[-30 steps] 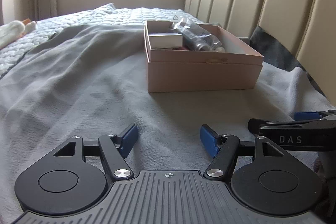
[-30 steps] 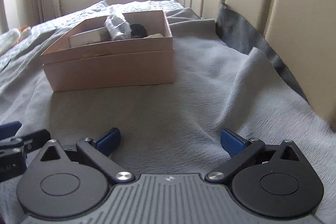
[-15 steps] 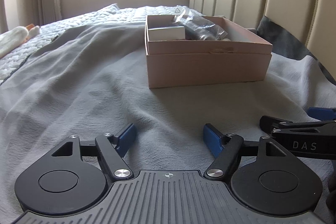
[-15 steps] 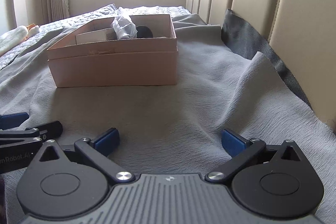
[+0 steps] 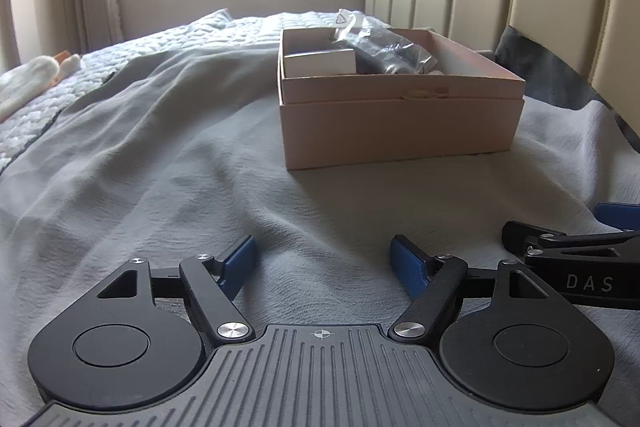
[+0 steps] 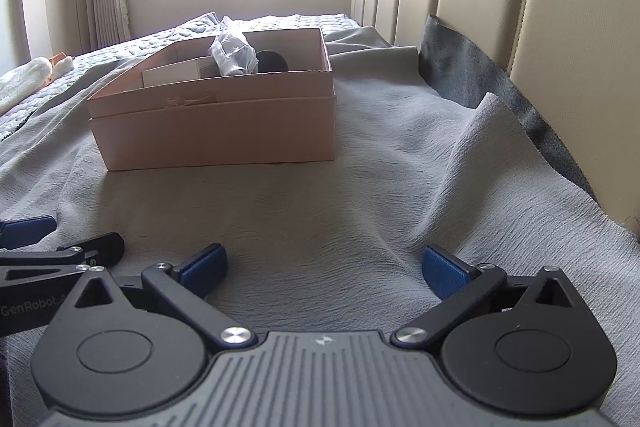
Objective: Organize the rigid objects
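Left wrist view, left gripper [image 5: 324,263] spread, pink box [image 5: 400,123] ahead

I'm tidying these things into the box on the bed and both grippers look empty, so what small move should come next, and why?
Probably ease both grippers back and rest. The left gripper, whose jaws have just been opening, and the right gripper hold nothing, the white carton and plastic-wrapped item already sit inside the pink box, and no loose object shows on the grey blanket.
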Demonstrator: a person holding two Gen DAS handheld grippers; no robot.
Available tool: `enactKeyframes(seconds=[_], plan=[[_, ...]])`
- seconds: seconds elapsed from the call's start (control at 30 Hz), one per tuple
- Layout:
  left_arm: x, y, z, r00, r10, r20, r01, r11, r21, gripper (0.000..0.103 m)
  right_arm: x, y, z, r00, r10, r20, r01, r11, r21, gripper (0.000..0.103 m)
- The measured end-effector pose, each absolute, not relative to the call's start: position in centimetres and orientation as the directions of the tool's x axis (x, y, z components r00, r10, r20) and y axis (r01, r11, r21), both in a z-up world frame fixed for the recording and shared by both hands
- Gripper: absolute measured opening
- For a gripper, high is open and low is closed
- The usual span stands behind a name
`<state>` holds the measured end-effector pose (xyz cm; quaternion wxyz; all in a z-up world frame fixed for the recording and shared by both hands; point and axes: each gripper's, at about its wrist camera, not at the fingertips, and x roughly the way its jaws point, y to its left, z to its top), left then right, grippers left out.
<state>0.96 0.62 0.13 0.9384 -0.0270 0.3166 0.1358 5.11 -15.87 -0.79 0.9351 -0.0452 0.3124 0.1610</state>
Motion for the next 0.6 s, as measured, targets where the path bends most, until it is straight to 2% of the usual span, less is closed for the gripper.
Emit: enactKeyframes(seconds=[0.6], plan=[[0.86, 0.66, 0.14, 0.764, 0.239, -0.599, -0.274, 0.961, 0.034, 0.080, 5.09, -15.87, -0.78, 0.753, 0.273, -0.599, -0.329, 0.944, 0.016, 0.103]])
